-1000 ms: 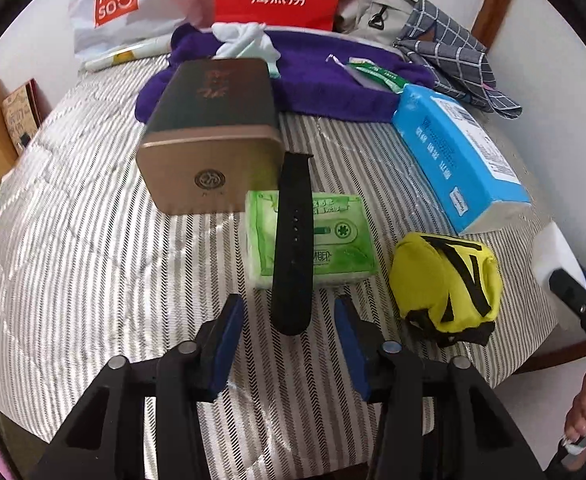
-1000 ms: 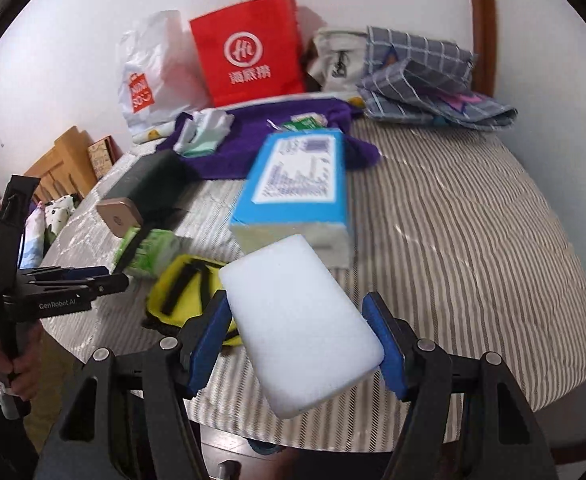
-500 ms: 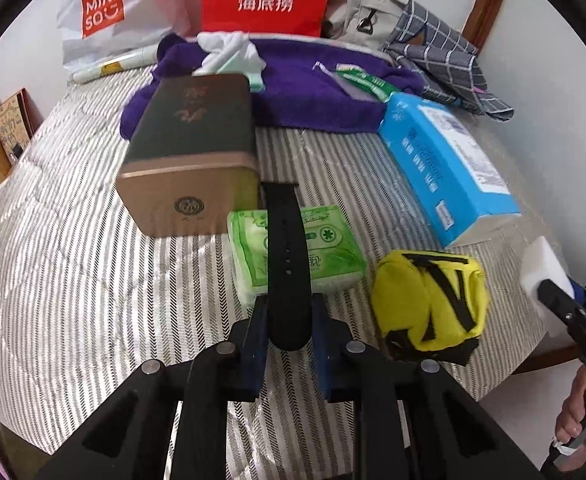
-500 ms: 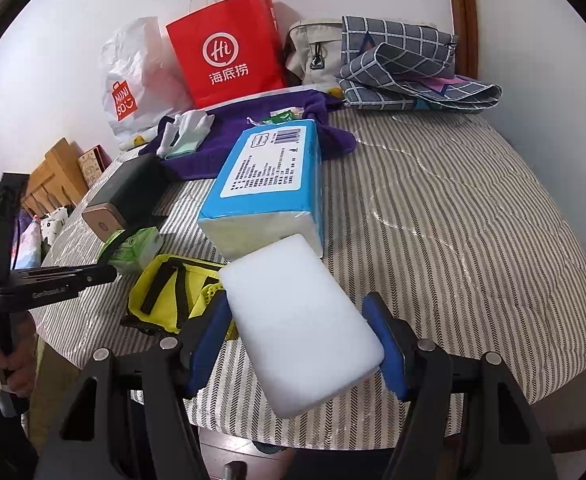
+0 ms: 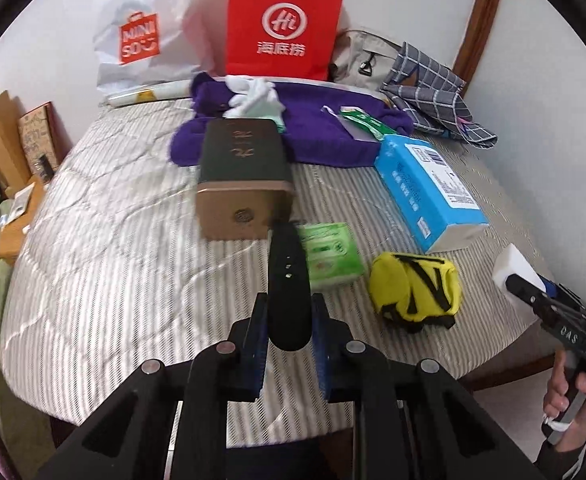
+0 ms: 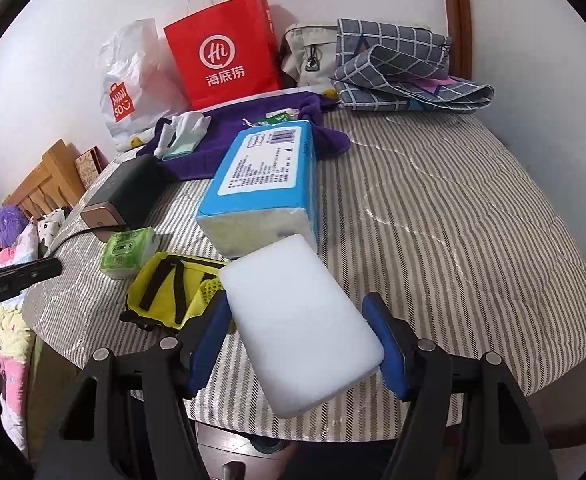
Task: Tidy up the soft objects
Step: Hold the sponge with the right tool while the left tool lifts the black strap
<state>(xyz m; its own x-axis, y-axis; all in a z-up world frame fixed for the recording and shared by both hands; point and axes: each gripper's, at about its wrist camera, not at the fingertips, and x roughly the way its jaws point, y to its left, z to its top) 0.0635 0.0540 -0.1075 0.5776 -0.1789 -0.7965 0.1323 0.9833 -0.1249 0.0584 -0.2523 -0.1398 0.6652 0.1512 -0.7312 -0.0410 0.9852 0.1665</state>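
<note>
Left gripper (image 5: 289, 330) clamped on black strap (image 5: 287, 280), apparently lifted off green tissue pack (image 5: 329, 254). Right gripper (image 6: 297, 344) grips white sponge (image 6: 299, 322).

A: What is the table (image 5: 105, 280) covered with?

B: A quilted cloth, striped grey and white, with a faint sheen where light hits it.

A: And the black strap (image 5: 287, 288)?

B: Matt, smooth, rubbery-looking, with small punched holes. The white sponge (image 6: 299, 330) is matt foam with a fine grainy face.

A: The boxes?

B: The dark box (image 5: 243, 176) has a satin top and a brushed, metallic gold end. The blue tissue pack (image 5: 425, 188) and the green tissue pack (image 5: 331, 254) are glossy plastic film.

A: Anything softer?

B: The yellow pouch (image 5: 415, 290) is matt fabric with black webbing, the purple towel (image 5: 325, 132) is fuzzy, and the red bag (image 5: 283, 24) is smooth paper.
</note>
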